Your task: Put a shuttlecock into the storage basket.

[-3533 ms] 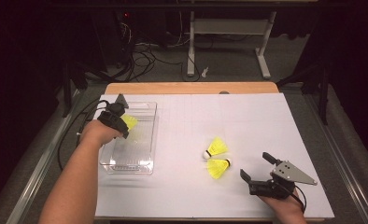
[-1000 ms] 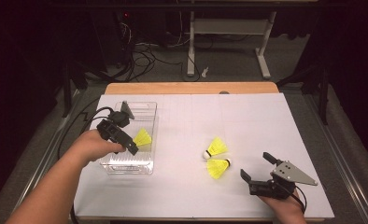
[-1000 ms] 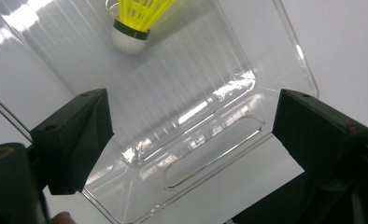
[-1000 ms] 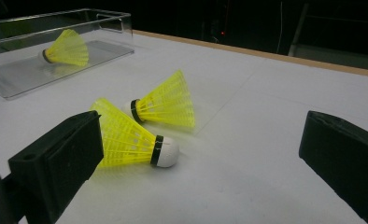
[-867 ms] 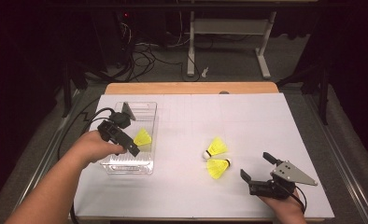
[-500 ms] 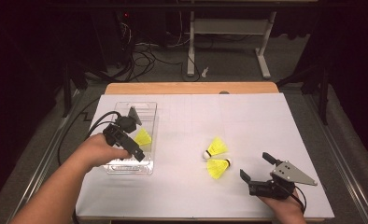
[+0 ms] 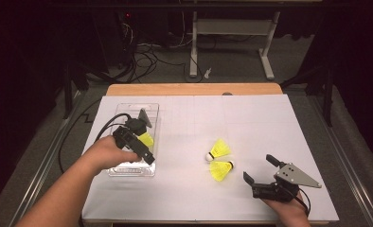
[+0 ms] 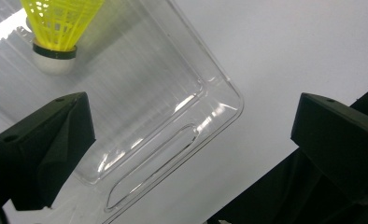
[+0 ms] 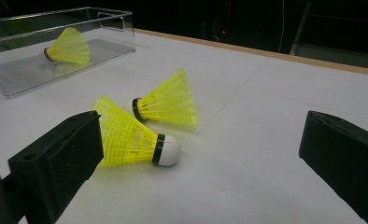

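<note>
A yellow shuttlecock point(image 7: 146, 139) point(image 8: 60, 23) point(image 9: 67, 46) lies on its side in the clear plastic tray point(image 7: 128, 171) point(image 8: 210, 88) point(image 9: 112, 18) at the table's left. My left gripper point(image 7: 142, 145) point(image 8: 191, 135) hovers over the tray's near part. Its jaws have just been opening and stand wide apart with nothing between them. Two more yellow shuttlecocks point(image 7: 220, 149) point(image 7: 221, 169) lie on the white table right of centre, in the right gripper view the farther one point(image 9: 170, 100) and the nearer one point(image 9: 130, 140). My right gripper point(image 7: 259, 168) point(image 9: 201, 154) rests open just right of them, facing them.
The white table surface point(image 7: 251, 118) has a wooden far edge point(image 7: 194, 89). Beyond it are a dark floor with cables point(image 7: 146, 52) and a desk frame point(image 7: 232, 28). The left gripper's cable point(image 7: 104, 130) loops over the tray's left side.
The left gripper has let go of the shuttlecock, which now lies in the tray, and has drawn back toward the tray's near end. The right gripper has not moved.
</note>
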